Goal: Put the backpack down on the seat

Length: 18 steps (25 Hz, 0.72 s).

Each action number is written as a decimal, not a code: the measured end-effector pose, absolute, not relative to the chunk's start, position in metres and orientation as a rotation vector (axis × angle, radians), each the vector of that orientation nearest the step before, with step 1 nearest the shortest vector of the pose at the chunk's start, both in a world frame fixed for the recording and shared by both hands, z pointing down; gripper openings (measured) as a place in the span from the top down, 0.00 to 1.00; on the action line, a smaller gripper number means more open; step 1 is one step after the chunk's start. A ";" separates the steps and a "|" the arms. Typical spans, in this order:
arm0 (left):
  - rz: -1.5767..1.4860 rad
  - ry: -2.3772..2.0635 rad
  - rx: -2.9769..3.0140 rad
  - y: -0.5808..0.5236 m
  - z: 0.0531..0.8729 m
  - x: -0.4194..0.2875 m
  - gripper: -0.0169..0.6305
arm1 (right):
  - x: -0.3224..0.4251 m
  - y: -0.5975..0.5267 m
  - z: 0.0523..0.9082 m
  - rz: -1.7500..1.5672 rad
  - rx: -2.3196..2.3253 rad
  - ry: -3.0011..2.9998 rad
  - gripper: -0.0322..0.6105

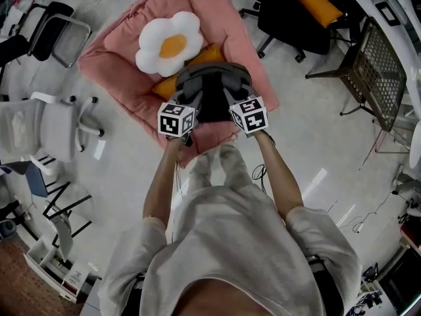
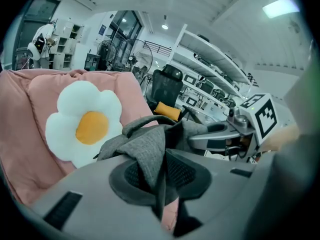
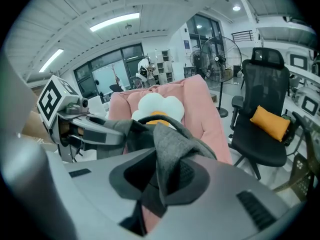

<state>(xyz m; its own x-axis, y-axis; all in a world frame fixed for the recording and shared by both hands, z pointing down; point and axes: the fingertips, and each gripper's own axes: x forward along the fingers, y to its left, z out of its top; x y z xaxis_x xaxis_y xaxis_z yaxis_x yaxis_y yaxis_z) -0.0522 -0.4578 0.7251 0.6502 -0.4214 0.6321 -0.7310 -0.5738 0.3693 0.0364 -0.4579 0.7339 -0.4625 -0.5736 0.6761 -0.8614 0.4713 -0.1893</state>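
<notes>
Fingers of the left gripper (image 2: 156, 181) and right gripper (image 3: 159, 181) stand narrow. At the front of the pink seat (image 1: 108, 71), each nips a fold of the grey backpack (image 1: 212, 87), seemingly atop an orange cushion (image 1: 164, 87). Let go here, it may slump forward off the seat. Only the head view shows that footing; only the gripper views show the pinches.

Backpack (image 1: 209, 84) positioned over front of seat (image 1: 108, 71), before flower pillow (image 1: 170, 43). Backpack fabric caught in left hand-held gripper (image 2: 157, 179) at left, right hand-held gripper (image 3: 160, 181) at right. Office chair (image 1: 289, 12) located right of seat.
</notes>
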 end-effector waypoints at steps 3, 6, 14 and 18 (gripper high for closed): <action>0.658 -0.884 2.244 -0.462 0.730 -0.052 0.87 | 0.036 -0.461 0.741 0.729 1.183 -2.174 0.85; 0.659 -0.882 2.234 -0.463 0.737 -0.052 0.85 | 0.035 -0.463 0.749 0.767 1.185 -2.161 0.84; 0.716 -0.918 2.179 -0.457 0.754 -0.068 0.63 | 0.035 -0.473 0.751 0.823 1.218 -2.165 0.47; 0.706 -0.945 2.172 -0.452 0.754 -0.076 0.59 | 0.042 -0.472 0.745 0.772 1.253 -2.167 0.36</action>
